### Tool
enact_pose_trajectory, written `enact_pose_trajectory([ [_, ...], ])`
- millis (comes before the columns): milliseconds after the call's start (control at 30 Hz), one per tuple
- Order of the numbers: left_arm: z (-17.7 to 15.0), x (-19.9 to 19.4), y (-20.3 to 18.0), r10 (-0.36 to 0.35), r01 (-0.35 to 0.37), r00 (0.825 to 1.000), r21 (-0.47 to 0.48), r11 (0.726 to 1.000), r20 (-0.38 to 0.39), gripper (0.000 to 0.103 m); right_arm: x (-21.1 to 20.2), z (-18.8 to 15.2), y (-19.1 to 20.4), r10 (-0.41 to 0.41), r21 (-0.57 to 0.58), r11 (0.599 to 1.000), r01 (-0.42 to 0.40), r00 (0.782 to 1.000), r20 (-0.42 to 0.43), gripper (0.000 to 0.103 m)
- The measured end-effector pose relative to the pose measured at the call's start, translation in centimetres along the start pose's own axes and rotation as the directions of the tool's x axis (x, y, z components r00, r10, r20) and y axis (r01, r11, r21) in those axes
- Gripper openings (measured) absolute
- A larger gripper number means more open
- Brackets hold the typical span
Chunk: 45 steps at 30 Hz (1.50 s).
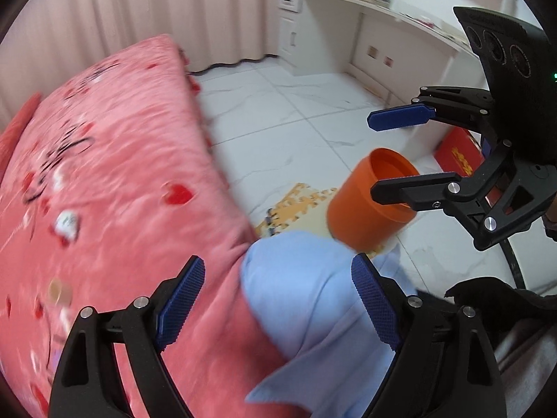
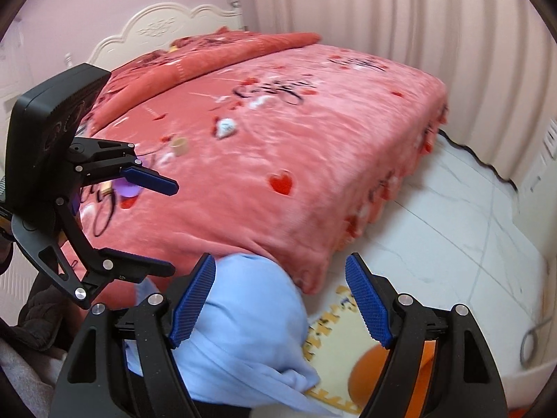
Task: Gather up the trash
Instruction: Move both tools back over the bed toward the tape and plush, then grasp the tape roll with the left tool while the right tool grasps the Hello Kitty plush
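On the pink bedspread [image 2: 313, 160] lie a crumpled white paper [image 2: 226, 127], a small beige cup [image 2: 179, 146] and a purple item [image 2: 128, 188] partly hidden behind my left gripper [image 2: 172, 226]. The left wrist view shows the paper [image 1: 66, 224] and the cup [image 1: 59, 292] blurred. An orange bin [image 1: 365, 202] stands on the floor by the bed's corner, and its lower part [image 2: 369, 372] shows in the right wrist view. My left gripper [image 1: 278, 299] is open and empty over the bed's edge. My right gripper [image 2: 280, 296] is open and empty, and it hangs over the bin [image 1: 372, 156].
A rounded light-blue cloth [image 1: 313, 296], perhaps a person's knee, sits under both grippers. A yellow foam puzzle mat [image 2: 334, 341] lies on the white tile floor [image 1: 296, 118]. A white desk [image 1: 365, 24], a red box [image 1: 459, 153], curtains [image 2: 417, 17] and the headboard [image 2: 156, 28] surround the bed.
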<state>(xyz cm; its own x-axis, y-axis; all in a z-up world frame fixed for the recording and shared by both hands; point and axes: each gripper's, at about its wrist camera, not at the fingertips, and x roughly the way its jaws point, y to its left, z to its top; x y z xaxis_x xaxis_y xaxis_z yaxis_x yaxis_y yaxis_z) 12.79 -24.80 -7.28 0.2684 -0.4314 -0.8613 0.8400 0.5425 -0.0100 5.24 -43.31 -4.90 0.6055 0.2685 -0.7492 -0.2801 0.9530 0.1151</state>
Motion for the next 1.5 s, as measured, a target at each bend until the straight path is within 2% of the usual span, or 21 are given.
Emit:
enact_pose_trajectory([
  [233, -4.5, -3.8, 3.7, 0.077, -0.073, 0.997, -0.133, 0.988, 0.025, 0.089, 2.7, 3.3, 5.6, 0.078, -0.096, 0.992, -0.078, 0.997, -0.006, 0.077],
  [500, -10.4, -7.6, 8.9, 0.161, -0.149, 0.987, -0.294, 0.944, 0.017, 0.089, 6.2, 6.7, 12.0, 0.162, -0.206, 0.965, -0.164, 0.986, -0.026, 0.077],
  [633, -12.1, -8.8, 11.6, 0.191, -0.172, 0.982, -0.354, 0.919, 0.017, 0.089, 7.8, 8.1, 14.6, 0.192, -0.240, 0.951, -0.196, 0.981, -0.037, 0.079],
  [833, -12.4, -9.6, 14.5, 0.208, -0.182, 0.978, -0.384, 0.905, 0.026, 0.089, 10.0, 10.3, 16.5, 0.218, -0.269, 0.937, -0.225, 0.974, -0.056, 0.079],
  [1033, -11.1, -8.5, 17.6, 0.200, -0.178, 0.980, -0.375, 0.910, 0.021, 0.089, 12.1, 12.5, 15.8, 0.213, -0.251, 0.943, -0.220, 0.975, -0.057, 0.079],
  [1500, -7.9, -1.9, 26.0, 0.117, -0.132, 0.991, -0.322, 0.938, -0.066, 0.089, 21.0, 17.3, 12.6, 0.206, -0.183, 0.958, -0.221, 0.974, -0.098, 0.079],
])
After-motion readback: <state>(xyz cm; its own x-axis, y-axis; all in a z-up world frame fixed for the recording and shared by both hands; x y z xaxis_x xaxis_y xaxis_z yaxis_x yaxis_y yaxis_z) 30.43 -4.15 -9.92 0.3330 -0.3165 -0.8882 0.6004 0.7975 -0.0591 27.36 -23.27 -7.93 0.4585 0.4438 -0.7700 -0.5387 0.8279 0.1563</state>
